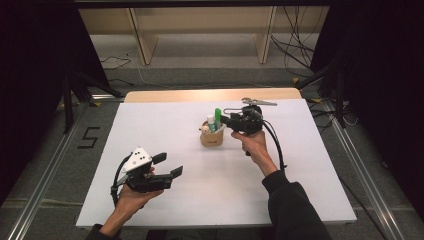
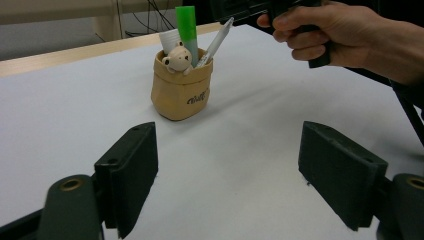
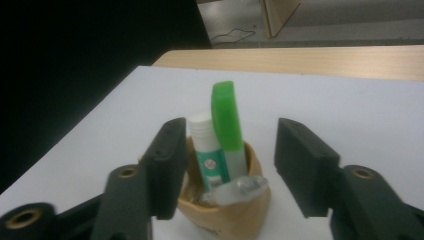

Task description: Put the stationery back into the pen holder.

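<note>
The pouch [image 1: 212, 137] stands upright mid-bench [image 1: 165, 120], holding a green marker [image 3: 226, 120], a glue stick [image 3: 206, 145], a pen [image 2: 215, 42] and a small bear [image 2: 176, 59]. The right tool [image 3: 227, 165] hangs just above it – jaws spread, nothing pinched, the marker and glue stick rising between them. The left tool [image 1: 167, 166] – spread wide, empty – sits well apart near the bench's front-left.

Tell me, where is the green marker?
The green marker stands upright in the tan pouch-shaped pen holder near the table's middle, beside a white glue stick, just in front of the right gripper.
</note>
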The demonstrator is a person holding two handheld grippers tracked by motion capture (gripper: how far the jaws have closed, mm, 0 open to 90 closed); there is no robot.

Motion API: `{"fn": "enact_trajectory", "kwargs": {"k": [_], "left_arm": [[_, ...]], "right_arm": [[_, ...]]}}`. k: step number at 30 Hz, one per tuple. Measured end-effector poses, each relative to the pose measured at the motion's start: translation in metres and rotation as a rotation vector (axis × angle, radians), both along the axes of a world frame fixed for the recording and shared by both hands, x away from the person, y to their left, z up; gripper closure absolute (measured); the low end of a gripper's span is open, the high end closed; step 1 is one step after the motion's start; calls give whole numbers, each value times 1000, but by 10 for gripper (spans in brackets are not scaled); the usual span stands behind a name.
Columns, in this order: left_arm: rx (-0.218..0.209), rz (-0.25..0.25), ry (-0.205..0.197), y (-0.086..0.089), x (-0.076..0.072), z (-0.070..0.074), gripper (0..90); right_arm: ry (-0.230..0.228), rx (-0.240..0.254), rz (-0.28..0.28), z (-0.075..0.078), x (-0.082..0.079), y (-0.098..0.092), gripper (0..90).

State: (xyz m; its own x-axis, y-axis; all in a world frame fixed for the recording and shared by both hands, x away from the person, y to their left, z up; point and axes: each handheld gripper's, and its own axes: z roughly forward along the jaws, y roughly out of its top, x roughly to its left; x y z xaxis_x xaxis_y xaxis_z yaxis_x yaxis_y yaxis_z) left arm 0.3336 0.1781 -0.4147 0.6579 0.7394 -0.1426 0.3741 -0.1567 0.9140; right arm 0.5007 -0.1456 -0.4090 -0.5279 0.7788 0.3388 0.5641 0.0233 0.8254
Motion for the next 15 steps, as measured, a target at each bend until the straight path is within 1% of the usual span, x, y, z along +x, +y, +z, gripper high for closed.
{"fn": "enact_trajectory", "kwargs": {"k": [3,8,12,15], "left_arm": [[-5,4,0,2,1,0,230],[-17,10,-4,3,1,0,225],[-25,12,-7,6,2,1,224],[-33,13,0,7,2,1,222]], "right_arm": [[-11,1,-7,4,-8,-10,373],[-25,-12,-10,10,-25,-26,314],[-46,-26,14,14,-45,-36,292],[-63,-27,38,17,-62,-43,282]]}}
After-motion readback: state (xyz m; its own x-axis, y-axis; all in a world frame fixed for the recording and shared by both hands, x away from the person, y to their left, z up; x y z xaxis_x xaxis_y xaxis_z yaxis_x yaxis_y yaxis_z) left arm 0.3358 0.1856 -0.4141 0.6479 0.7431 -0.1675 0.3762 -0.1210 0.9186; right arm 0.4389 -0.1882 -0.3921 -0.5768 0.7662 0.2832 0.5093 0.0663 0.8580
